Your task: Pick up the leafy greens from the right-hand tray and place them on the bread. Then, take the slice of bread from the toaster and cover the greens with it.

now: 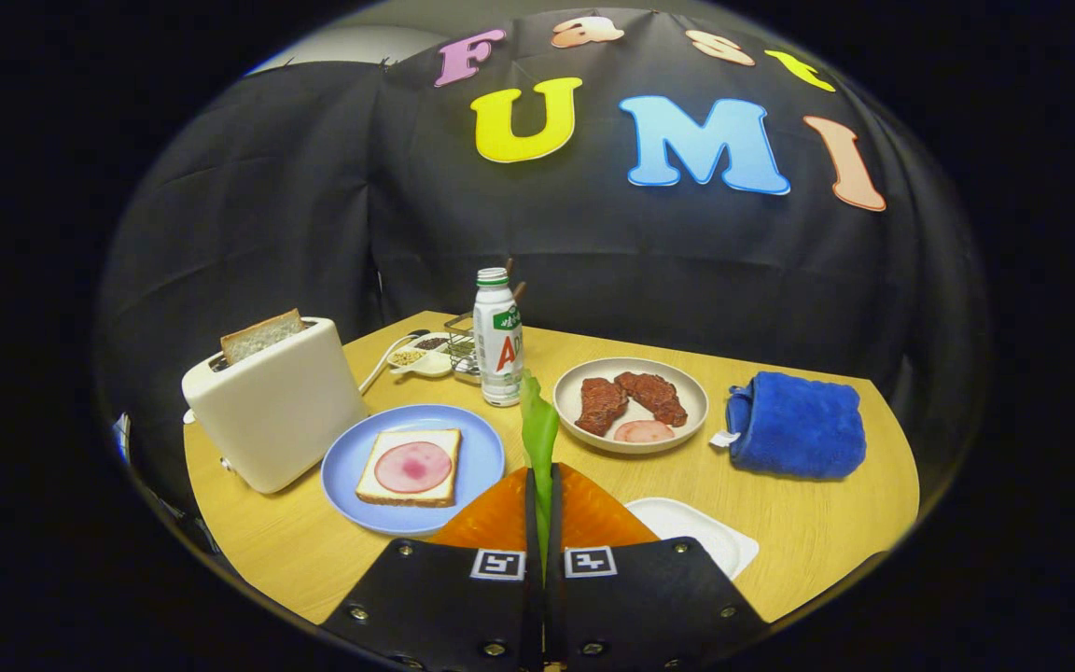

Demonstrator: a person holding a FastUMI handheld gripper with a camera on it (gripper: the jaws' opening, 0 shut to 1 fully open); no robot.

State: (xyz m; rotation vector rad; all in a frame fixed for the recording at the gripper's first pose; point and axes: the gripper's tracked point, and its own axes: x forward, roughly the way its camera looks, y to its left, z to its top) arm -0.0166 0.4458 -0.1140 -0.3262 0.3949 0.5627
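Leafy greens (538, 439) pinched upright between the gripper (542, 504) fingers, above the wooden table (808, 523).
Bread (410, 467) topped with ham on blue plate (351, 457) left of fingers; toaster (274, 406) holds a slice (260, 335); white tray (701, 532) right.

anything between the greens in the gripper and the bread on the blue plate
Nothing visible. The gripper is shut on the leafy greens, and the bread, topped with a ham slice, lies open on the blue plate just ahead and left of the fingers. The bottle stands beyond, off the path.
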